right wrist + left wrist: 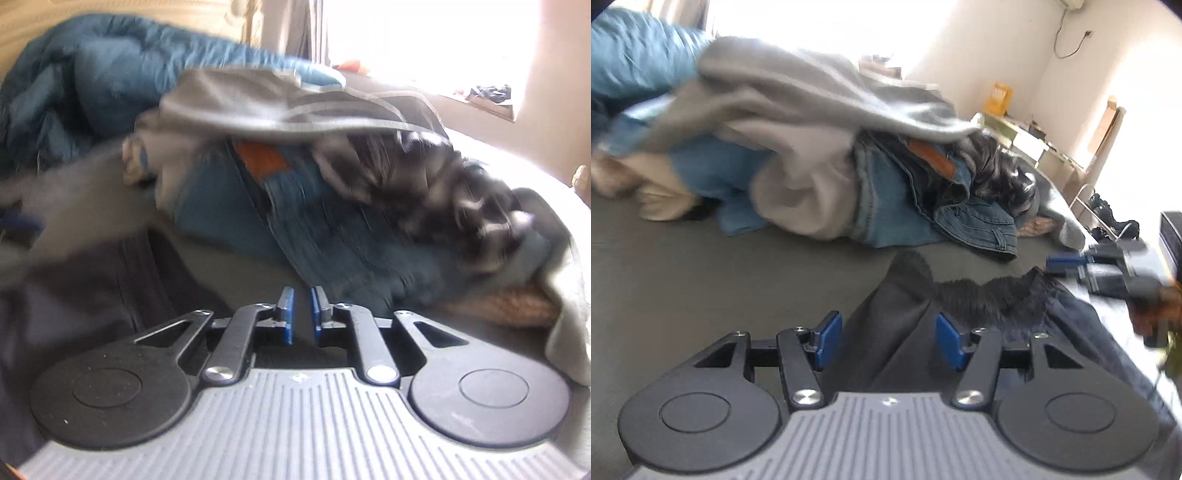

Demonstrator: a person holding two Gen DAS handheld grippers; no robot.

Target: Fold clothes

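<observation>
A dark grey-black garment (908, 325) lies on the grey bed sheet (701, 288), its gathered waistband (993, 295) toward the right. My left gripper (888, 341) is open just above it, blue pads on either side of a raised fold, not closed on it. My right gripper (302, 314) is nearly shut with a narrow gap between its blue pads and nothing visibly in it; it also shows blurred at the right edge of the left wrist view (1108, 273). The dark garment (92, 288) lies to its left in the right wrist view.
A pile of clothes sits behind: a grey sweatshirt (798, 99), blue jeans (912, 206) with a brown patch, a black-and-white patterned piece (436, 184). A teal duvet (92, 74) lies at the back. A desk (1027, 136) stands beyond the bed's right edge.
</observation>
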